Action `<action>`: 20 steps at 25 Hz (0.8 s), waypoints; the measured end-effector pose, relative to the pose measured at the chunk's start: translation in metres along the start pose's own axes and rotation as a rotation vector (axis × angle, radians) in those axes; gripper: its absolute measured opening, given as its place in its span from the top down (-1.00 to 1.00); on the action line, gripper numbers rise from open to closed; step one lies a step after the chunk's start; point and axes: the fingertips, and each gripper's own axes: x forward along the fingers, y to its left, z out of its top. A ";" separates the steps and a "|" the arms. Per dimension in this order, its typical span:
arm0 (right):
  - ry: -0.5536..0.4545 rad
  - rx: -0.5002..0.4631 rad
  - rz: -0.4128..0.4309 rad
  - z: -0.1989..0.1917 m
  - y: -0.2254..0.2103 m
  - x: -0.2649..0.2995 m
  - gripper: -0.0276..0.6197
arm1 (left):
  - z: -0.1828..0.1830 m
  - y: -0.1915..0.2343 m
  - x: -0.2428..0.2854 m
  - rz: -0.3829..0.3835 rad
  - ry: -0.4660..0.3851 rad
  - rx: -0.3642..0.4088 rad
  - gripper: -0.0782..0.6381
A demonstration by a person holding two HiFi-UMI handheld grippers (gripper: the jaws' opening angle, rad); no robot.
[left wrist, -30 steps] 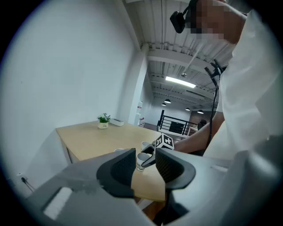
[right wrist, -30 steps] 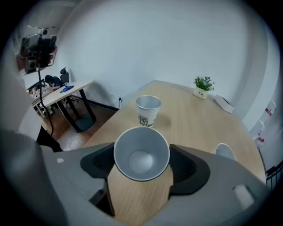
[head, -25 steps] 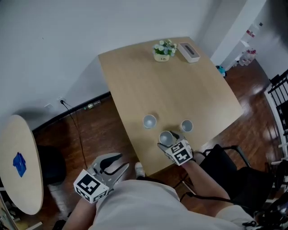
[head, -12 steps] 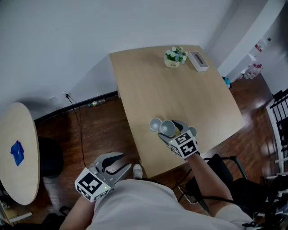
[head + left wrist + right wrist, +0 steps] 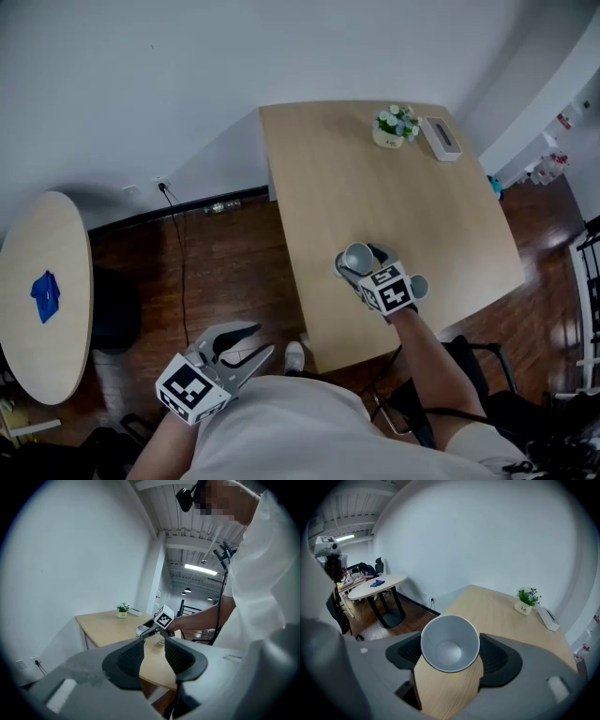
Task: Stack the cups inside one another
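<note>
My right gripper (image 5: 361,266) is shut on a grey cup (image 5: 357,255) and holds it over the near part of the wooden table (image 5: 319,169). In the right gripper view the cup (image 5: 450,643) sits between the two pads, mouth toward the camera. A second cup's rim (image 5: 338,268) peeks out just left of and below the held one. A third cup (image 5: 420,286) stands to the right, partly behind the marker cube. My left gripper (image 5: 261,337) hangs open and empty off the table near my body; in its own view (image 5: 153,648) nothing lies between the jaws.
A small potted plant (image 5: 394,125) and a white box (image 5: 441,138) stand at the table's far edge. A round side table (image 5: 42,309) with a blue object (image 5: 44,294) is at the left. A black chair (image 5: 487,375) sits by the near right corner.
My right gripper has carried the grey cup away from the front edge, up and left, until it hangs over the left cup. The left gripper has stayed put.
</note>
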 end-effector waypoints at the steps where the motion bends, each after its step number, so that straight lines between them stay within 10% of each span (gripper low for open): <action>1: 0.008 -0.001 0.002 -0.002 0.000 0.004 -0.25 | -0.001 0.001 -0.002 0.007 0.000 -0.005 0.37; 20: -0.009 0.099 -0.073 -0.039 0.020 -0.036 -0.32 | -0.007 -0.002 -0.008 -0.062 0.021 0.032 0.35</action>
